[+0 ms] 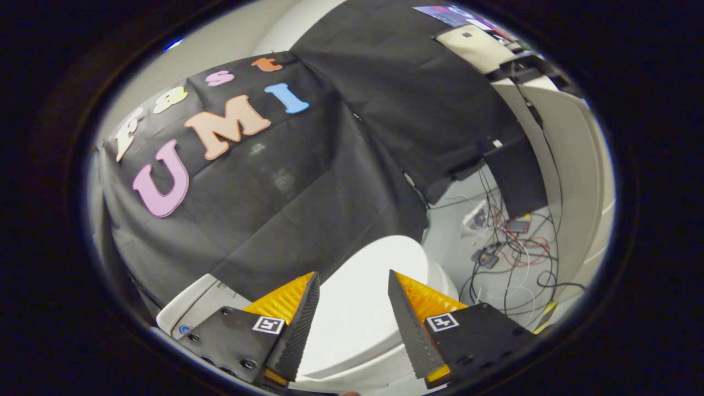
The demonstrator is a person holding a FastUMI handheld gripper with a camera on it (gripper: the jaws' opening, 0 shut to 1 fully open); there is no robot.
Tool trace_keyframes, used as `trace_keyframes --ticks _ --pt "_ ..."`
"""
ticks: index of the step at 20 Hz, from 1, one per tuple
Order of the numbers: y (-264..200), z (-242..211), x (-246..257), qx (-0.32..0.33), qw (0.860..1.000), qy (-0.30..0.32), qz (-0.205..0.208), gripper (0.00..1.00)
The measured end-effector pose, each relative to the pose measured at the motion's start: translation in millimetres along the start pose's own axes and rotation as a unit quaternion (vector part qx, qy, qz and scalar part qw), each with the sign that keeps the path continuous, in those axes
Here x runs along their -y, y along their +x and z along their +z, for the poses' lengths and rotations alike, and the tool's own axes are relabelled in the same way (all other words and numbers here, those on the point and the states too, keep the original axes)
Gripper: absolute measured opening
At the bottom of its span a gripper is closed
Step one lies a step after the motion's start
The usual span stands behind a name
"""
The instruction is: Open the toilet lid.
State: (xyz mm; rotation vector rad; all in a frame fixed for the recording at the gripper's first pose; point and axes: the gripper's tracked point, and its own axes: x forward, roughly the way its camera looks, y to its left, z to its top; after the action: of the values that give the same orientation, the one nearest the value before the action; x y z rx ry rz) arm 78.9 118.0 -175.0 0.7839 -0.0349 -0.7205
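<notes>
A white toilet with its lid (368, 297) down lies ahead of and below my fingers. The lid's smooth oval top shows through the gap between them, and its rounded far end reaches toward the black cloth wall. My gripper (353, 275) is open, its two orange and black fingers (300, 313) spread wide above the lid with nothing between them. The fingers appear to hover over the lid without touching it. The white bowl rim (440, 278) shows under the lid to the right.
A white side panel of the toilet (198, 305) lies left of the left finger. On the floor to the right of the toilet lie tangled cables and small electronics (506, 242). A white wall (572, 165) rises beyond them.
</notes>
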Motion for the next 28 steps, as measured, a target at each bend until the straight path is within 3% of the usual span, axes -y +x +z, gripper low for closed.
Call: trace_keyframes --ticks 7,11,28 --pt "-5.4 -43.6 55.9 -0.04 0.994 0.073 -0.071 0.79" --pt "-6.1 -58.5 73.4 -0.047 0.989 0.109 -0.09 0.79" --pt "0.0 -90.0 92.7 -0.079 0.978 0.16 -0.106 0.79"
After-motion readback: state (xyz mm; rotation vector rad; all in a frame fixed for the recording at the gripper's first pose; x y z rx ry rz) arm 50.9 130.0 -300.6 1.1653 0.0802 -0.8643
